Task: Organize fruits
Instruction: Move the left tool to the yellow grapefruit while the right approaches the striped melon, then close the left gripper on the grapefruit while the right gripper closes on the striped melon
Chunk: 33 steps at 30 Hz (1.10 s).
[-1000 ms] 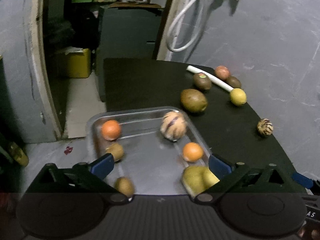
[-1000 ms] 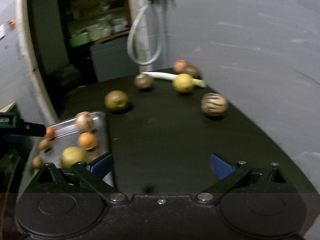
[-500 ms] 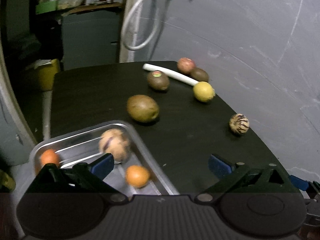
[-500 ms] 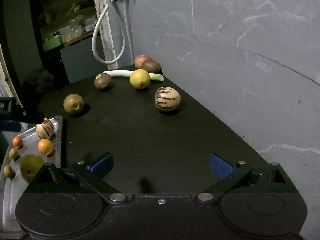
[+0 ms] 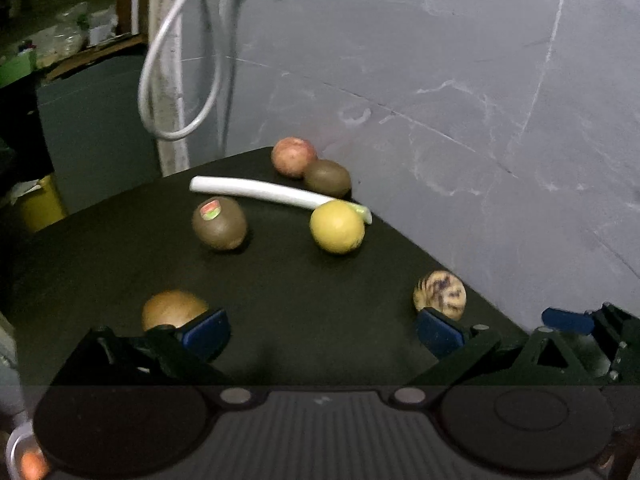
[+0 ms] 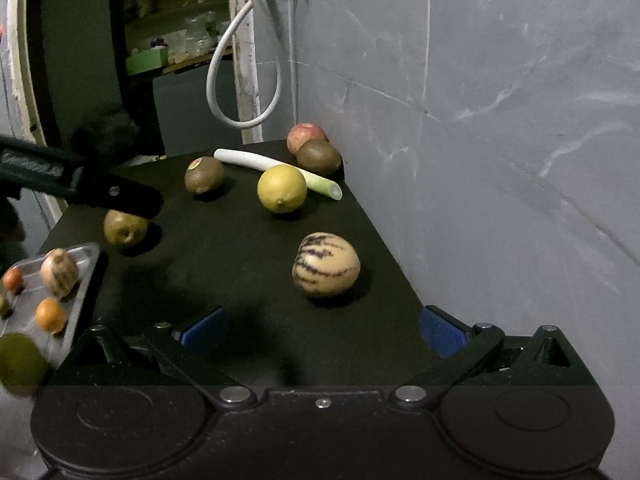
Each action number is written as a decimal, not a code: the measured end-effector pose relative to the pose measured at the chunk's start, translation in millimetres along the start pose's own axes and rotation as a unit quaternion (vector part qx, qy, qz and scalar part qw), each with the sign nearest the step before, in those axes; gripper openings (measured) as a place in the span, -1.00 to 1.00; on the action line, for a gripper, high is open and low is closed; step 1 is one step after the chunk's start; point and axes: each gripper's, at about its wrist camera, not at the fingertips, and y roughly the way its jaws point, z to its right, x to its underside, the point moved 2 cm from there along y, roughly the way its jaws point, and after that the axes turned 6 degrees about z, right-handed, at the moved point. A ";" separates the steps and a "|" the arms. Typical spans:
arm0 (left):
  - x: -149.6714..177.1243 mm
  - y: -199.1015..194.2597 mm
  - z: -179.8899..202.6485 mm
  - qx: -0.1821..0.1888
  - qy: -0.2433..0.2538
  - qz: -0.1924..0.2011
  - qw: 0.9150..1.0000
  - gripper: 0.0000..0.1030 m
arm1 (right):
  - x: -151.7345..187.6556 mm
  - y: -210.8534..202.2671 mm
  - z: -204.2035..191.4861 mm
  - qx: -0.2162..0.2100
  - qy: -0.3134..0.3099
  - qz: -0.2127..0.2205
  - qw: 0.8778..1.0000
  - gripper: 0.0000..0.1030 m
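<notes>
My left gripper (image 5: pixel 322 330) and right gripper (image 6: pixel 322 330) both gape empty; the striped melon (image 6: pixel 326 265) sits mid-table (image 6: pixel 240 248), the tray (image 6: pixel 86 280) cut off at left.

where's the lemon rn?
In both wrist views the lemon sits on the black table toward the far end near the wall, touching the leek behind it, with the stickered kiwi to its left.

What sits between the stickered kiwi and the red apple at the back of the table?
The white leek stalk lies between kiwi and apple; both wrist views show it.
</notes>
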 end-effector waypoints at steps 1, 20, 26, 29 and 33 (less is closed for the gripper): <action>-3.3 9.2 0.7 0.000 -0.001 -0.003 1.000 0.99 | -0.3 6.4 1.5 0.000 0.004 -0.001 1.000 0.99; -42.6 142.6 -2.7 0.006 -0.033 -0.014 0.999 0.99 | 3.3 78.6 1.5 -0.010 0.026 -0.008 1.000 0.84; -38.9 159.2 -1.7 0.008 -0.033 -0.011 0.999 0.98 | 5.1 83.9 -2.1 -0.014 0.013 -0.003 1.000 0.73; -36.8 164.9 -0.5 0.014 -0.030 -0.009 0.999 0.92 | 5.4 85.2 -2.5 -0.011 0.005 0.002 1.000 0.67; -34.2 172.4 -0.3 0.021 -0.026 -0.010 0.999 0.73 | 4.2 87.1 -4.2 -0.007 -0.002 0.004 1.000 0.52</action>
